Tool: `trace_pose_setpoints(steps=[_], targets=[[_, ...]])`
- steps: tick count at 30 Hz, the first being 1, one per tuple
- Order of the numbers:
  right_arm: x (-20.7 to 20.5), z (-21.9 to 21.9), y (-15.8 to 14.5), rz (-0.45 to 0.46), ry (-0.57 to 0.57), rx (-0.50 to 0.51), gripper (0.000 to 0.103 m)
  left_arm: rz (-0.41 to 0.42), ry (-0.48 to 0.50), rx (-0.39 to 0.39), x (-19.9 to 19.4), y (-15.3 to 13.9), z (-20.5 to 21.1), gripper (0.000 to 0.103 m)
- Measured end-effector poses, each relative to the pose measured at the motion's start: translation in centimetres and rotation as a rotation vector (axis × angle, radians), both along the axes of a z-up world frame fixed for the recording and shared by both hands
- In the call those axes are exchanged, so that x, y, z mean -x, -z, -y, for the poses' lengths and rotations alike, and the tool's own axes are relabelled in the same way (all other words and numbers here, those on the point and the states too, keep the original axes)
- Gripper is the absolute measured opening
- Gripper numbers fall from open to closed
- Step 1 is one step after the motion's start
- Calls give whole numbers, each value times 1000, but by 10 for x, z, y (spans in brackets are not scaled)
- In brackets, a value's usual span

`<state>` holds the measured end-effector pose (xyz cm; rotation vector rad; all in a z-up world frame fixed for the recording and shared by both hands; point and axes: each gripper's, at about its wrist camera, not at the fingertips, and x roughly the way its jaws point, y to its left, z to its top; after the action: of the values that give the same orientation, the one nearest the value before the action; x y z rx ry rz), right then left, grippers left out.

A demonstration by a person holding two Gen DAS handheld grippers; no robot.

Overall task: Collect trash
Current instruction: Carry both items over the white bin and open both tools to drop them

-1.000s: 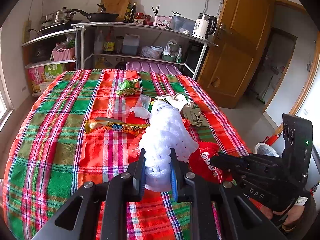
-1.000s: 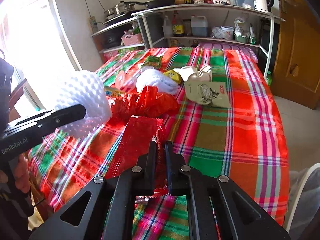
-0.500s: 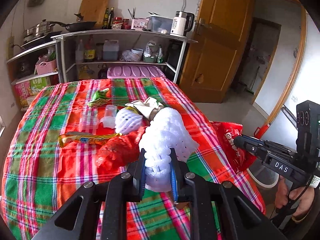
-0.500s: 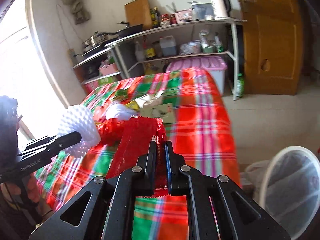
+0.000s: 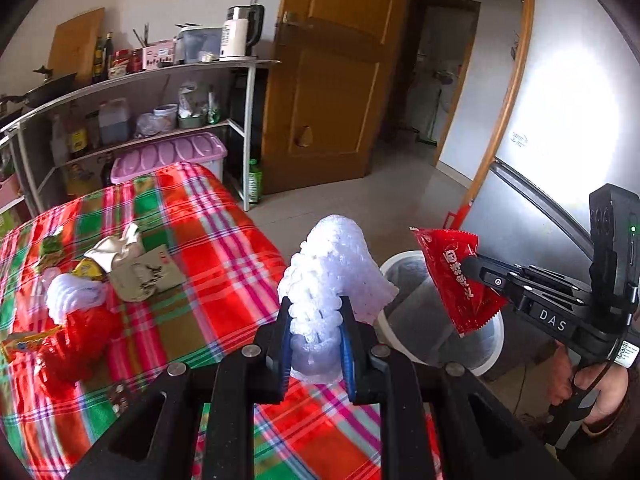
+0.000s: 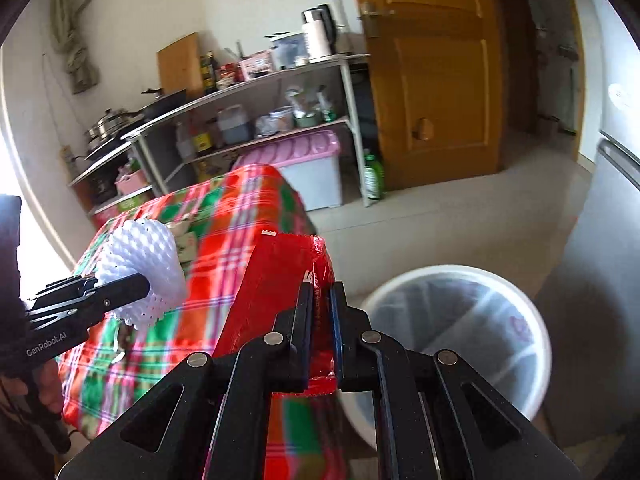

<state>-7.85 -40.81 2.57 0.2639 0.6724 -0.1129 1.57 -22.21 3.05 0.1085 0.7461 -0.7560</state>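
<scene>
White foam fruit netting is sitting squeezed between the blue-lined fingers of the left gripper, which is holding it above the near right edge of the table, at the side closest to the bin. From the right wrist camera the same netting is bulging out past the black tip of that gripper, in front of the plaid cloth.

Red and glossy, the snack wrapper is being pinched by the right gripper, whose fingers are closed almost together on its edge. In the left wrist camera this wrapper is hanging from the gripper's tip directly over the open mouth of the white trash bin. The bin is standing on the floor just beside the table's near right corner, lined with a clear bag.

More rubbish is lying toward the left side of the tabletop: a crumpled paper carton, a second piece of white foam netting touching a red plastic bag, a yellow wrapper at the left edge, and a green wrapper farther back. Behind the table a metal shelf rack is carrying a kettle, bottles and containers, with a pink-lidded storage box under it and a wooden door to its right.
</scene>
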Motion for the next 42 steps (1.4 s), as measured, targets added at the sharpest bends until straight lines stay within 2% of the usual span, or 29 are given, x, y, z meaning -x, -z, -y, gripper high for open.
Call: trace_pose_setpoints(steps=[5, 10, 19, 25, 27, 29, 33, 42], targets=[[12, 42, 15, -56, 94, 23, 8, -13, 80, -24, 3, 13, 56, 20], [18, 69, 40, -127, 169, 48, 8, -68, 169, -46, 4, 36, 108, 21], [22, 102, 71, -225, 264, 92, 8, -136, 238, -130, 4, 77, 170, 21], [19, 117, 83, -283, 283, 113, 9, -156, 250, -157, -1, 90, 190, 25], [20, 122, 87, -297, 290, 109, 10, -168, 250, -160, -4, 93, 193, 35], [22, 125, 88, -300, 295, 103, 17, -184, 250, -158, -8, 96, 196, 43], [23, 128, 88, -300, 300, 104, 30, -191, 250, -158, -11, 98, 199, 44], [28, 117, 74, -269, 303, 118, 32, -176, 226, -126, -10, 84, 181, 45]])
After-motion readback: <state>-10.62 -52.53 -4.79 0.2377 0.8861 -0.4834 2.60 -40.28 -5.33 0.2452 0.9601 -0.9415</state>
